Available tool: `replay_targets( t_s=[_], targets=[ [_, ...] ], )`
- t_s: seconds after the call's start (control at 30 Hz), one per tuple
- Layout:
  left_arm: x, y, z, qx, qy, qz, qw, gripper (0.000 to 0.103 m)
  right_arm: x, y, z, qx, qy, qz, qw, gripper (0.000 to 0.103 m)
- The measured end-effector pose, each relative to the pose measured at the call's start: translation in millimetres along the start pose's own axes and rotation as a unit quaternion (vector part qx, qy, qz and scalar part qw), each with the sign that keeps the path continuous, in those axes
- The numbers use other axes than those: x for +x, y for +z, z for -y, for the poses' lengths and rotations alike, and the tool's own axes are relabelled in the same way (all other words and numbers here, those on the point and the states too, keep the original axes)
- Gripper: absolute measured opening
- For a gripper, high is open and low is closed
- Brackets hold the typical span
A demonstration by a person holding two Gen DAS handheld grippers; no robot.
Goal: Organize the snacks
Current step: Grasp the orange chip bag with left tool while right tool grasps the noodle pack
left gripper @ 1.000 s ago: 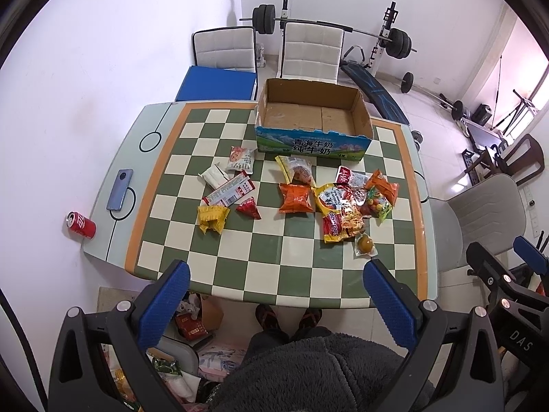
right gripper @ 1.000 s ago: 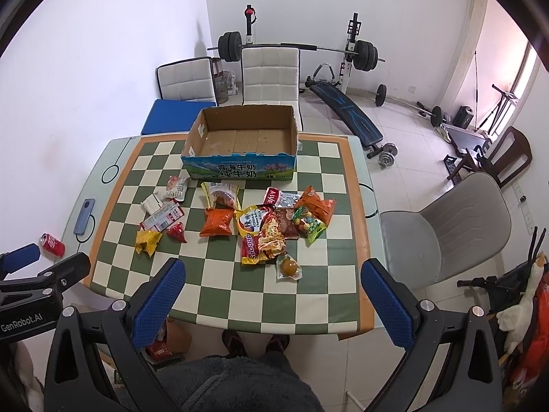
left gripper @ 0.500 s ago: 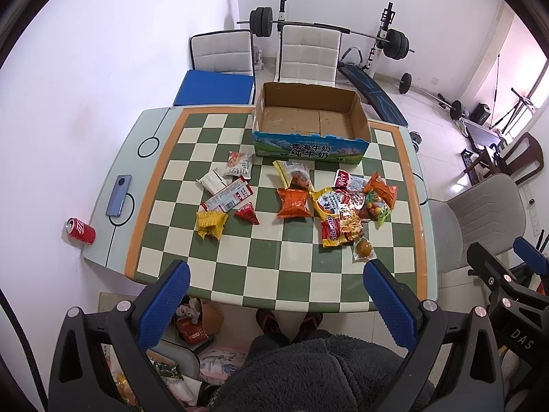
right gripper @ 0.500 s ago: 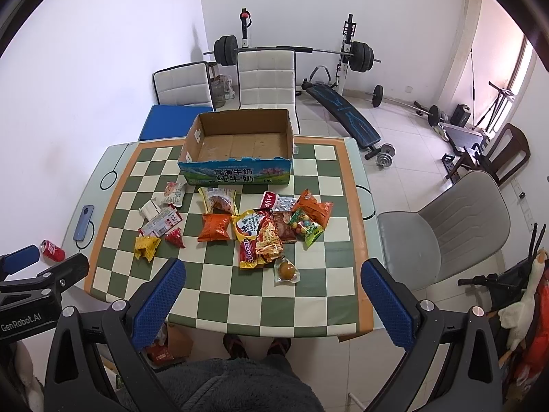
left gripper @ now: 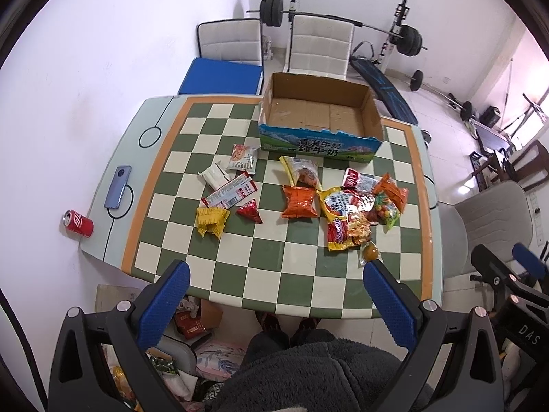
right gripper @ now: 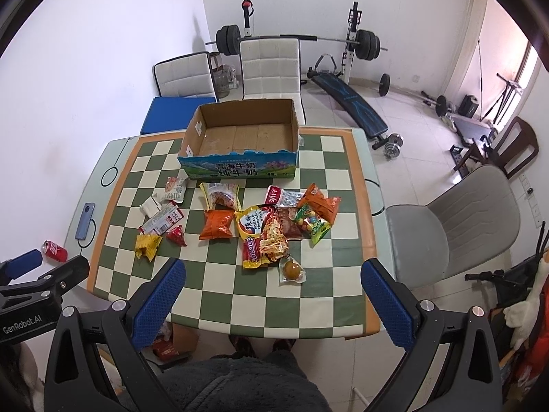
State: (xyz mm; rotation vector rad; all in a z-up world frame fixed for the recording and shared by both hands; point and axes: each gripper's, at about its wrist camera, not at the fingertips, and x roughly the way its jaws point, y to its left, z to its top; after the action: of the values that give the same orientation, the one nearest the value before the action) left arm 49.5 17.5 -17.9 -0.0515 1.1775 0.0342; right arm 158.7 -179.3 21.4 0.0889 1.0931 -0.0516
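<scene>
Lying beside the snacks (left gripper: pixel 346 206), a phone (left gripper: pixel 117 187) and soda can (left gripper: pixel 78 223).

A home room doubling as a gym: a barbell rack (right gripper: pixel 353 41), sit-up bench (right gripper: pixel 350 103) and dining chairs (right gripper: pixel 271 65) surround a checkered worktop (right gripper: pixel 319 295).

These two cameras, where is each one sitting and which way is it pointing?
Left wrist: on the left gripper, high, looking down at the checkered table; its blue fingers, dark sleeve, shoes show.
Right wrist: on the right gripper, same downward look; left gripper visible at left edge.
Shared: cardboard box, scattered snacks, red can.
</scene>
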Motion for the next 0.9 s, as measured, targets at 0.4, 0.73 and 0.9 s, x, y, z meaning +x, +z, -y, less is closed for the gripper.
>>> replay_targets(
  t_s=[0.4, 0.73, 0.9],
  targets=[
    [174.1, 50.0, -7.9, -0.032, 0.04, -0.099, 0.9937, 0.103, 227.8, 43.6, 5.4, -0.018, 0.023, -0.165, 0.986, 0.103],
    [323.8, 88.0, -2.7, -0.056, 0.031, -0.199, 0.9779, 0.102, 435.3, 30.6, -20.5, -0.043, 0.018, -0.307, 0.951, 0.103],
    [352.0, 92.5, 4.6, -0.051, 0.028, -0.221, 0.9736, 0.102, 472.9, 16.1, -28.8, -0.041, 0.012, -0.348, 0.936, 0.103]
  ],
)
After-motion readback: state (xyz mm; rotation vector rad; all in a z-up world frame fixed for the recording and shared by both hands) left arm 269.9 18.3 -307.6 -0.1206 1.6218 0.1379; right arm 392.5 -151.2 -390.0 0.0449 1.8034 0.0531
